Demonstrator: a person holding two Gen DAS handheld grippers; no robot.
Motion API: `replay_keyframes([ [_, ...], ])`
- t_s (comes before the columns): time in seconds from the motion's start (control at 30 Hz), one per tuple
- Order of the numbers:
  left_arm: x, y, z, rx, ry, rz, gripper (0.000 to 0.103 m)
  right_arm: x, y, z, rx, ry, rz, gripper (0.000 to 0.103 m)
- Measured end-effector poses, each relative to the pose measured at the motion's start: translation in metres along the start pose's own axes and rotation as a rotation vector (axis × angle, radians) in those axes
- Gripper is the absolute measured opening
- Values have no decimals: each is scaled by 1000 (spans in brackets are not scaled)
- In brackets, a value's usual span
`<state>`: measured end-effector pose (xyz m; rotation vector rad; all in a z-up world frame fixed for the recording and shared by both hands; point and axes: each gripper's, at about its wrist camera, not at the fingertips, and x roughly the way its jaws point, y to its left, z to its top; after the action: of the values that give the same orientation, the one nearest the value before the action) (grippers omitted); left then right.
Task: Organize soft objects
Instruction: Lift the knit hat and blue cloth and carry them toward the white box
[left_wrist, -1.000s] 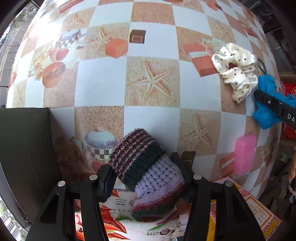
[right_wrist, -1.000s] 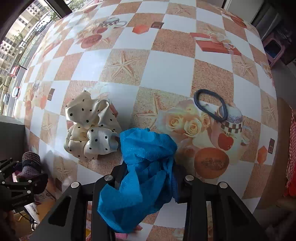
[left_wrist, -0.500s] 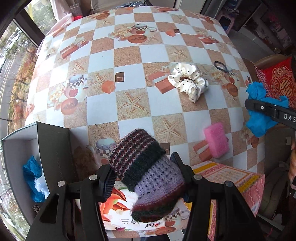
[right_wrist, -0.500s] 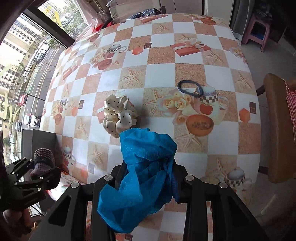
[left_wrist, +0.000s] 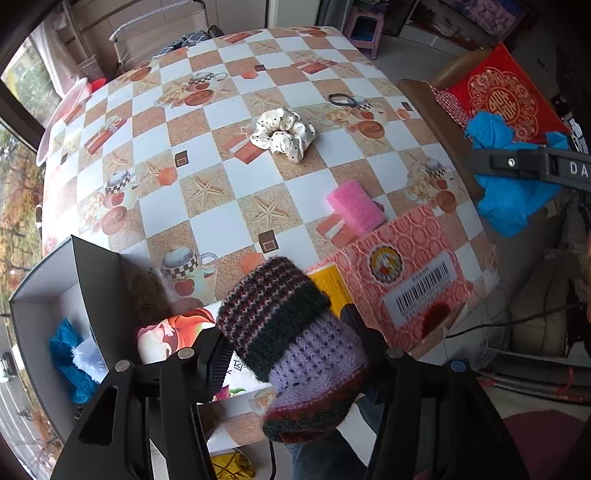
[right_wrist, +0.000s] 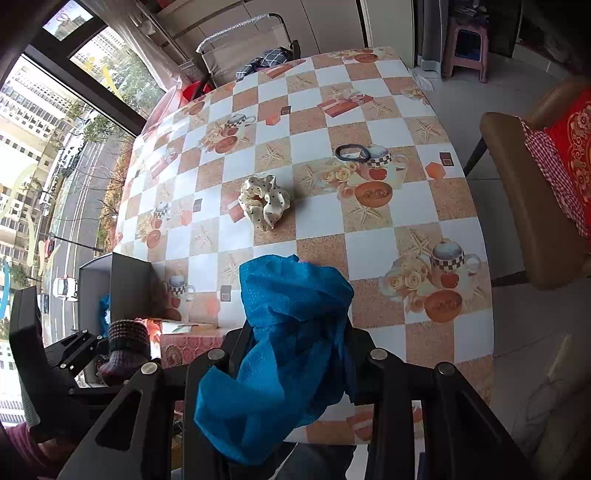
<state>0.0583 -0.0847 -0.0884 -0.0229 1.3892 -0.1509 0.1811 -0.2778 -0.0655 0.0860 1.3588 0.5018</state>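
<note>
Left wrist view: my left gripper (left_wrist: 291, 354) is clamped on a striped knitted sock (left_wrist: 291, 343), purple and dark bands bulging between the jaws, held up in the air near the table's front edge. Over on my right, the right gripper (right_wrist: 291, 343) is pinched shut on a crumpled blue non-woven cloth (right_wrist: 291, 328), also lifted clear of the table (right_wrist: 388, 206).

So both hands are loaded, neither item dropped off yet. I'd call it somewhere in the middle of the job.

Containers: the open grey box (left_wrist: 44, 295) sits at the table's left corner, and inside it I can see a blue piece with something white and fluffy (left_wrist: 83, 356) beside it, so at least a couple of soft things seem to be stowed. The pink printed carton (left_wrist: 413, 280) lies beside it on the table; I can't see into it.

Out on the checkered cloth: a cream polka-dot scrunchie (left_wrist: 282, 133) mid-table, a pink sponge (left_wrist: 356, 212) just beyond the carton, and a dark hair tie (right_wrist: 351, 151) farther back. By my reckoning those three, plus the two I'm carrying, are what's left.
</note>
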Motion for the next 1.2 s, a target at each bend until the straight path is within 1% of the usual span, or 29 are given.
replay_keyframes([
  [0.13,-7,-3,-18,33,7,-31,60,-18,20,-18,-9,-19,2,38],
  [0.3,-19,-3,-34,49,-18,-54,60,-29,46,-36,-16,-29,18,38],
  [0.53,-37,13,-45,11,-80,-58,60,-30,86,-54,-79,-22,35,38],
  [0.7,-44,23,-55,-9,-102,-56,60,-28,109,-61,-134,-19,34,38],
  [1.0,-56,40,-67,-63,-140,-42,60,-20,140,-72,-216,3,37,38],
  [1.2,-59,49,-72,-87,-151,-35,60,-17,153,-76,-247,12,40,38],
])
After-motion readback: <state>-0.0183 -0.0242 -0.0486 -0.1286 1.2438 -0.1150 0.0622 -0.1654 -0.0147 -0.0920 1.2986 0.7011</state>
